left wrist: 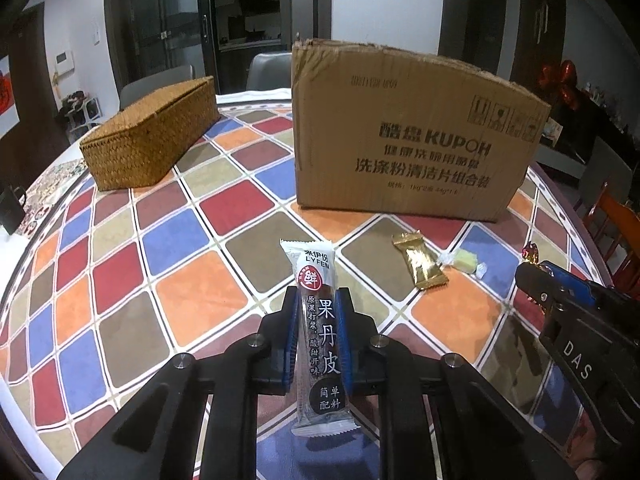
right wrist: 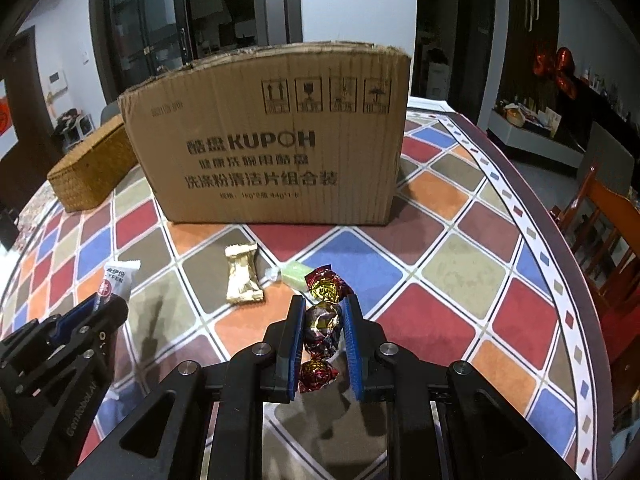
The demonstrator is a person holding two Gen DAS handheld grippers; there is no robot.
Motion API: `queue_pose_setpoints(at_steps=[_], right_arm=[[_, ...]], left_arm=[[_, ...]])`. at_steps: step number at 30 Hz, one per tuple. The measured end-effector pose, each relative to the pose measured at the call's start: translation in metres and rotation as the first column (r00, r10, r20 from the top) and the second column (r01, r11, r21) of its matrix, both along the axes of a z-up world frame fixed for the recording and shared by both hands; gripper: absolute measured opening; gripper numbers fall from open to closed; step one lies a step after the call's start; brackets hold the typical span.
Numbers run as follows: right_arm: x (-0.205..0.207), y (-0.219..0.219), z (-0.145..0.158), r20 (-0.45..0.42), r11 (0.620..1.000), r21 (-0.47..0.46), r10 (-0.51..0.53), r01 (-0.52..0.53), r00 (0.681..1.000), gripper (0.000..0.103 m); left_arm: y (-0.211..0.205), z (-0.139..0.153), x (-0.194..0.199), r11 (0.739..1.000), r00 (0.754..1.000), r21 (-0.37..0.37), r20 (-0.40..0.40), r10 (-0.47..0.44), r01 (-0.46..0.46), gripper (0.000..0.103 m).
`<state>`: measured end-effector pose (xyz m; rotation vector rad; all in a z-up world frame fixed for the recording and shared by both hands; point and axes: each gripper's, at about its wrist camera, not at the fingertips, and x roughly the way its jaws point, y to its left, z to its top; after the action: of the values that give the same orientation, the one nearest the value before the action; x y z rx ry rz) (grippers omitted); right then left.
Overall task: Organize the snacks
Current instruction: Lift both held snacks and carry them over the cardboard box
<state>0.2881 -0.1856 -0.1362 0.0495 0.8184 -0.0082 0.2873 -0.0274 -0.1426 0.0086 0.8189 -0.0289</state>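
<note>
My left gripper (left wrist: 317, 300) is shut on a long fruit-leather bar (left wrist: 320, 332) in a white and brown wrapper, held lengthwise above the table. My right gripper (right wrist: 323, 308) is shut on a red and gold foil candy (right wrist: 325, 312); its twisted ends stick out past the pads. A gold wrapped snack (left wrist: 419, 261) (right wrist: 242, 274) and a pale green candy (left wrist: 464, 261) (right wrist: 294, 273) lie on the checked tablecloth in front of the cardboard box (left wrist: 408, 132) (right wrist: 272, 136). Each gripper shows at the edge of the other's view: the right gripper (left wrist: 532, 270), the left gripper (right wrist: 108, 306).
A woven basket with a lid (left wrist: 154, 134) (right wrist: 94, 164) stands left of the box. The round table's edge (right wrist: 552, 240) curves on the right, with a wooden chair (right wrist: 608, 216) beyond it. A dark object (left wrist: 10, 208) sits at the far left.
</note>
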Motion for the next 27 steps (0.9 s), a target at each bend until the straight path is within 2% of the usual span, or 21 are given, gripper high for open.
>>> queue_pose_setpoints(at_steps=[27], right_arm=[[-0.009,-0.005,0.07,0.131,1.0,0.024,0.01,-0.013,0.991,0.02]], left_arm=[[-0.007,0.072,-0.008,1.0,0.992,0.007,0.122,-0.031,0.031,0.018]])
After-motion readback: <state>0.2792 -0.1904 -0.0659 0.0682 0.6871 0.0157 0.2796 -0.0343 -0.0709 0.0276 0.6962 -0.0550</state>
